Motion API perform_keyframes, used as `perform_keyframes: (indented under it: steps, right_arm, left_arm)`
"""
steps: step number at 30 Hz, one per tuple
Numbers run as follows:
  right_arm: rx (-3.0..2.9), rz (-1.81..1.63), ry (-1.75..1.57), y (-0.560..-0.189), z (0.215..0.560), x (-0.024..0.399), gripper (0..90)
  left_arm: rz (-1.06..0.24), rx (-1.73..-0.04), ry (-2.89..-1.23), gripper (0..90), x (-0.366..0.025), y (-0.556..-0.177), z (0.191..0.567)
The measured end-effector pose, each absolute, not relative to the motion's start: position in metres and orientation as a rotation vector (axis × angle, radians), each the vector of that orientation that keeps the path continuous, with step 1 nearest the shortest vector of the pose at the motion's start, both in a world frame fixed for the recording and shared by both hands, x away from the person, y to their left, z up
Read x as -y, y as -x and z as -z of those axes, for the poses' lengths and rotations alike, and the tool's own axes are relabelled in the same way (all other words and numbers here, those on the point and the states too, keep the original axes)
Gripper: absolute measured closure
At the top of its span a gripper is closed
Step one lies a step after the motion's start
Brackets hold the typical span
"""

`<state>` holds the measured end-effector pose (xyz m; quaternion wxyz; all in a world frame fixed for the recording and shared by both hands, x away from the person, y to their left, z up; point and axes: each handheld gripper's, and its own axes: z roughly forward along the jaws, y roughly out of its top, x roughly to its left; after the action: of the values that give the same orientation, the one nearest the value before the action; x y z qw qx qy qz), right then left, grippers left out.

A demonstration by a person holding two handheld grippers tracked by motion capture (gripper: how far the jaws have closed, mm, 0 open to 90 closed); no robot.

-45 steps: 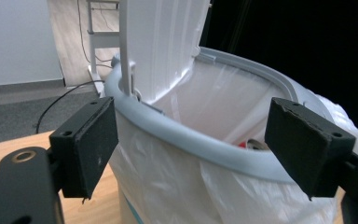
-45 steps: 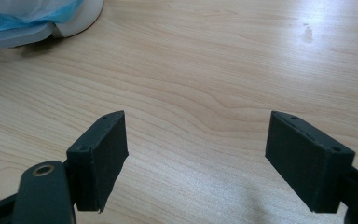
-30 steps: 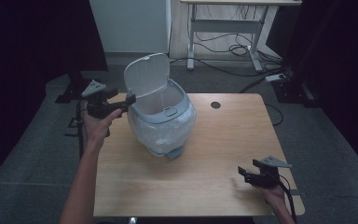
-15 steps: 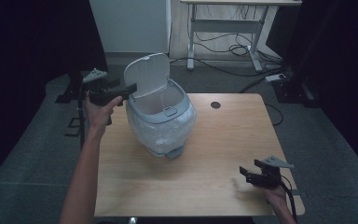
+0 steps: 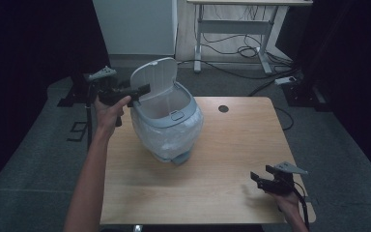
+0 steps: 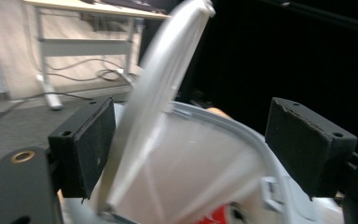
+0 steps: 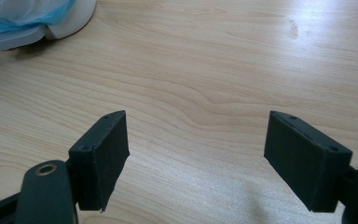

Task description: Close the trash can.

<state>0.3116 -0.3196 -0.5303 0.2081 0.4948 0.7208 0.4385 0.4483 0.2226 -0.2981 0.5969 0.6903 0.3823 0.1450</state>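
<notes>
bin: your bin (image 5: 166, 126) sits on the table (image 5: 232, 145), left of centre, toward the far half.
lid: the lid (image 5: 153, 77) stands up at the bin's far-left rim.
left gripper: your left gripper (image 5: 142, 89) is off the table's far-left corner, at the lid's left edge; in the left gripper view the lid (image 6: 168, 84) runs up between the spread jaws, just beside the left one.
right gripper: your right gripper (image 5: 255, 178) is near the table's near-right corner, well apart from the bin, jaws spread over bare tabletop (image 7: 205, 70).
hole: a cable hole (image 5: 223, 108) lies right of the bin, near the far edge.
desk: a desk frame (image 5: 236, 29) stands on the floor behind the table, cables (image 5: 241, 50) under it.
</notes>
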Motion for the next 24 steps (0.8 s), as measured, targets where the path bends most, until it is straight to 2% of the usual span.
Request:
perform_keyframes:
  steps: [11,24]
  right_arm:
    - [-2.008,-1.232,-1.371,-0.310,0.528,0.318,21.4]
    - [-2.017,-1.224,-1.379,-0.310,0.530,0.316,21.3]
  left_arm:
    - [-0.273,-0.875,-1.635,16.1,-0.204,-0.422,0.314]
    - [-0.393,-0.938,-1.735,18.0,-0.174,-0.420,0.332]
